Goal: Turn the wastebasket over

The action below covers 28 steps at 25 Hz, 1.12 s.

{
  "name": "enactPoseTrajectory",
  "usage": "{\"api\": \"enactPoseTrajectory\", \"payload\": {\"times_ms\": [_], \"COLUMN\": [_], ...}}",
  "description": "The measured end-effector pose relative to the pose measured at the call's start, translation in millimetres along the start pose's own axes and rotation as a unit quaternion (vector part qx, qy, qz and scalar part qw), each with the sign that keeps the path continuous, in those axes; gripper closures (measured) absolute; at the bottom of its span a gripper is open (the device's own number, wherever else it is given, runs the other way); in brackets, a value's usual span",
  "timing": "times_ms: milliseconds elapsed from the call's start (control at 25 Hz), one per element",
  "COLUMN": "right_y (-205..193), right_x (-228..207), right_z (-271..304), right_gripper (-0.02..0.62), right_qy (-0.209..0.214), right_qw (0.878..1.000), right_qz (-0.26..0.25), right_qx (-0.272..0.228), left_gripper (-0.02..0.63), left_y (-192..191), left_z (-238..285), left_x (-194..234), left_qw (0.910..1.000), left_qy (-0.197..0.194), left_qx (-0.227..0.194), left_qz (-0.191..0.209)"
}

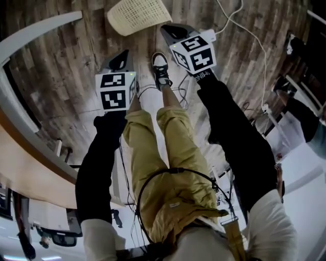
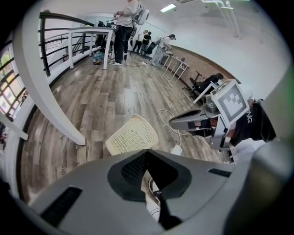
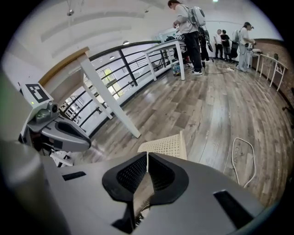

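The wastebasket (image 1: 138, 15) is a cream mesh bin lying on its side on the wood floor, just ahead of both grippers. It also shows in the left gripper view as the wastebasket (image 2: 133, 136) and in the right gripper view as the wastebasket (image 3: 166, 147), a short way past the jaw tips. My left gripper (image 1: 122, 55) hangs short of the bin, to its left, and the tips of the left gripper (image 2: 147, 152) meet with nothing held. My right gripper (image 1: 170, 29) hovers beside the bin's right side, and the jaws of the right gripper (image 3: 147, 155) are closed to a thin slit, empty.
A white cable (image 1: 244, 25) trails over the floor to the right, with an adapter (image 2: 176, 149) near the bin. A curved white table edge (image 1: 20, 35) and its slanted leg (image 3: 110, 103) stand at left. My shoe (image 1: 161, 69) is between the grippers. People (image 2: 124, 27) stand far off.
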State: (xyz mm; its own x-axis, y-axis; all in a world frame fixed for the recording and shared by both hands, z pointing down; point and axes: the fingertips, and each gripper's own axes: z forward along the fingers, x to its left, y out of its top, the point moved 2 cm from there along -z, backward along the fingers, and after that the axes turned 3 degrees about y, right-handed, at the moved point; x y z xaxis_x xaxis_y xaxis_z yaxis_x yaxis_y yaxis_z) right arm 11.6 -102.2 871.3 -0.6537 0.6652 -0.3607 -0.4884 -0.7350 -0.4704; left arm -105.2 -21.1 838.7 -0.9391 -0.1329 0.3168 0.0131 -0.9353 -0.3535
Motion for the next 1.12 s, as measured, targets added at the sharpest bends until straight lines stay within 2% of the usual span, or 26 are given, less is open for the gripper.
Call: {"api": "enactPoseTrajectory", "payload": {"times_ms": [160,320,600,680,720,760,800,1120], "right_y": [-10,-17,-16,-14,-14,-14,-16,-36], "right_x": [-23,-48,-87,-97,-102,-107,-111,-130], "right_z": [32,60,97,105,108,112,115,133], "right_gripper": [0.571,0.571,0.568,0.558,0.530,0.492,0.484,0.487], "right_qy": [-0.008,-0.024,-0.046,-0.055,-0.060,-0.065,-0.069,-0.078], "right_qw": [1.000,0.999,0.998,0.997,0.997,0.996,0.996,0.993], "right_qz": [0.002,0.002,-0.010,-0.016,-0.018,-0.019,-0.019,-0.008], "right_qx": [0.025,0.045,0.051,0.049,0.051,0.054,0.058,0.093], "left_gripper": [0.604,0.604,0.604,0.604,0.604,0.604,0.604,0.604], "left_y": [2,0,4,6,7,7,9,3], "left_z": [29,56,99,109,114,118,120,124], "left_x": [20,38,62,63,64,64,65,68], "left_qw": [0.9996,0.9993,0.9982,0.9979,0.9978,0.9977,0.9976,0.9972], "left_qy": [0.018,0.022,0.041,0.040,0.038,0.037,0.036,0.036], "left_qx": [0.007,0.018,0.011,0.012,0.013,0.014,0.014,0.014], "left_qz": [-0.021,-0.025,-0.043,-0.049,-0.052,-0.055,-0.057,-0.064]}}
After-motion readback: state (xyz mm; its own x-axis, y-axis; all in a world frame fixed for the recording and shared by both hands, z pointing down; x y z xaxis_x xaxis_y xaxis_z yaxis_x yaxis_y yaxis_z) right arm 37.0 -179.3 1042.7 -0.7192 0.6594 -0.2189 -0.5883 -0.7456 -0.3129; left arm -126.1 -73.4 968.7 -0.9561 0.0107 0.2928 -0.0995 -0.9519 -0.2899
